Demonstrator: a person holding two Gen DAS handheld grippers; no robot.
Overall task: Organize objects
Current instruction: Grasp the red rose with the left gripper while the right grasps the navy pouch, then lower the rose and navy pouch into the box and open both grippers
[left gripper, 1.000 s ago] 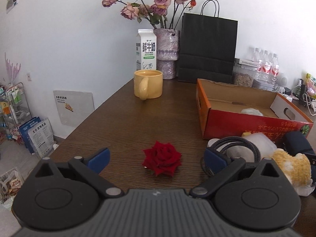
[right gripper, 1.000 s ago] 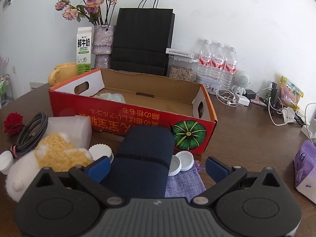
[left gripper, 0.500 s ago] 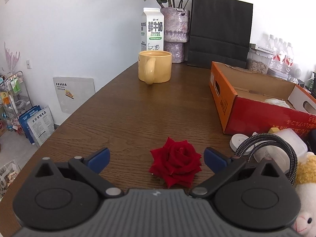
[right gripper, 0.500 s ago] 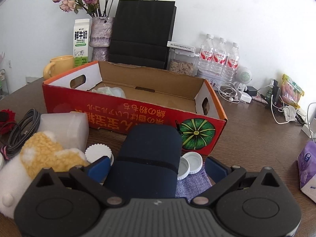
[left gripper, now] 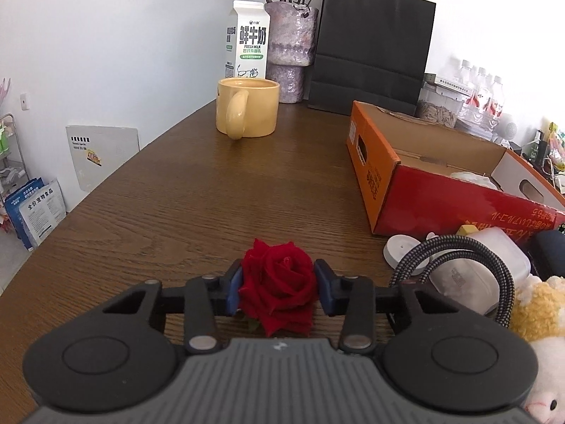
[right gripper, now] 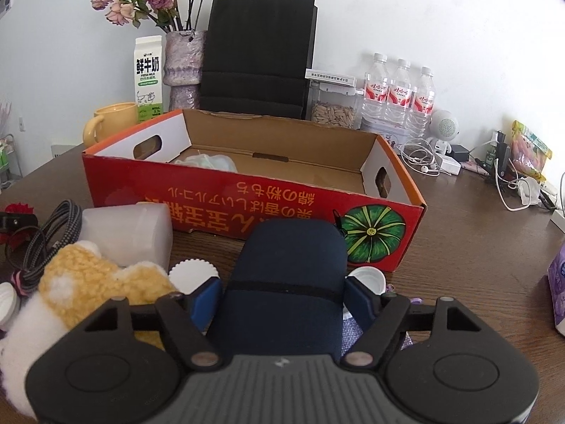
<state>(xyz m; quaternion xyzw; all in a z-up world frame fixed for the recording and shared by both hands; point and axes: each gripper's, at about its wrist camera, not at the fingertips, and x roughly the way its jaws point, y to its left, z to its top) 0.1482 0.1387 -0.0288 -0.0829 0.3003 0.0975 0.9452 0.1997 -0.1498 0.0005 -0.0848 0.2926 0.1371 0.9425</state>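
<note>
Left wrist view: the left gripper (left gripper: 278,287) sits low over the brown wooden table (left gripper: 183,190), and its blue fingers (left gripper: 234,290) have just been closing in on the red rose (left gripper: 277,284), which lies on the table between them. Both pads press against the petals on either side. Just to the right lie a coiled braided cable (left gripper: 455,265), a white lid (left gripper: 403,251) and a yellow and white plush toy (left gripper: 536,314). The open red cardboard box (left gripper: 434,198) stands beyond them; farther back are a yellow mug (left gripper: 247,112), a milk carton (left gripper: 248,39) and a black paper bag (left gripper: 372,53).

Right wrist view: the right gripper (right gripper: 282,298) has its fingers (right gripper: 206,300) on both flanks of a dark blue case (right gripper: 287,284) lying in front of the box; they too have just been closing, and the pads touch the case's sides. The plush toy rests to the left of it, with a translucent plastic container (right gripper: 129,233) behind. Water bottles (right gripper: 399,95) stand at the wall.
</note>
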